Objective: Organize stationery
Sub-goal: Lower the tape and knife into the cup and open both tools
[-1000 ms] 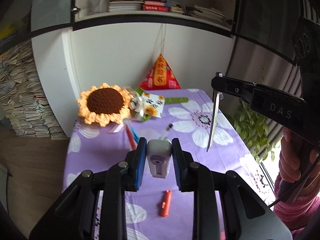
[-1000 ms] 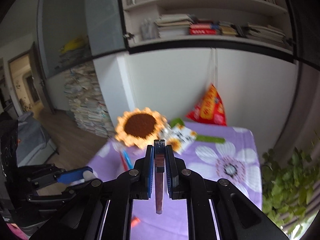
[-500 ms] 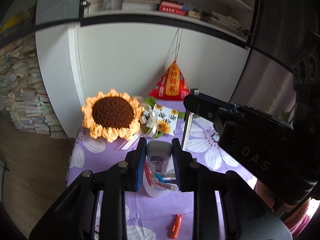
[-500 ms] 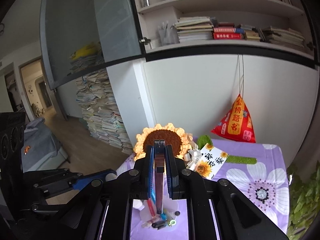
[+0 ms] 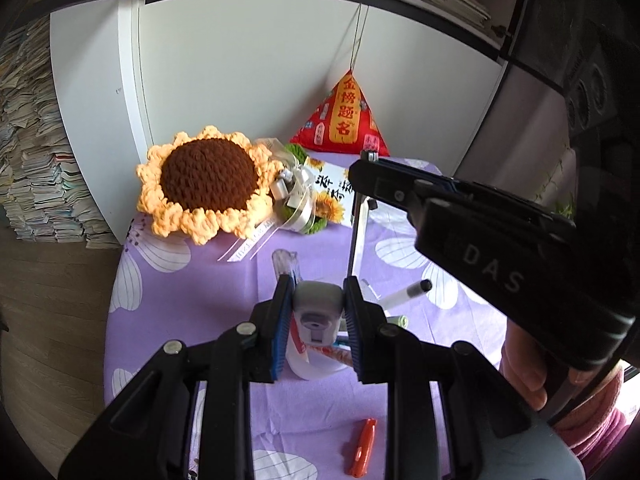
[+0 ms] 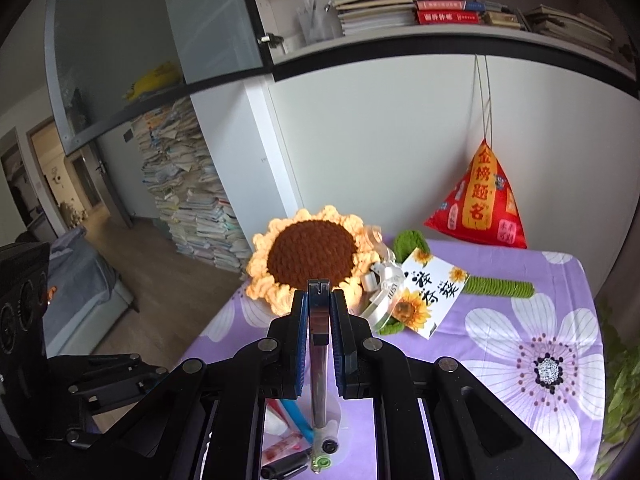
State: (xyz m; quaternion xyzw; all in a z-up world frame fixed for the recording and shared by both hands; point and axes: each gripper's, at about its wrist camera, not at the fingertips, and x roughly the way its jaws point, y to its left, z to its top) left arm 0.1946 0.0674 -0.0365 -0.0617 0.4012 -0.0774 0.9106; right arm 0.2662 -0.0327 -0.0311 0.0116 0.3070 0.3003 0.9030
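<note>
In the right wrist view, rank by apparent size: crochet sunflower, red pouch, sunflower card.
1. Crochet sunflower, largest, though nearest the camera.
2. Red pouch.
3. Sunflower card, smallest, partly overlapped by ribbon.

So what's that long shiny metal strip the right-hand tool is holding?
It looks like a slim steel ruler, flat, shiny and mirror-like. The right gripper is shut on its upper end, which sticks out just above the blue pads. It hangs nearly upright, tip downward, over a pale cup of pens on the purple flowered tablecloth. In the left wrist view it shows edge-on as a thin bright bar. Whether its tip touches anything cannot be told.
</note>
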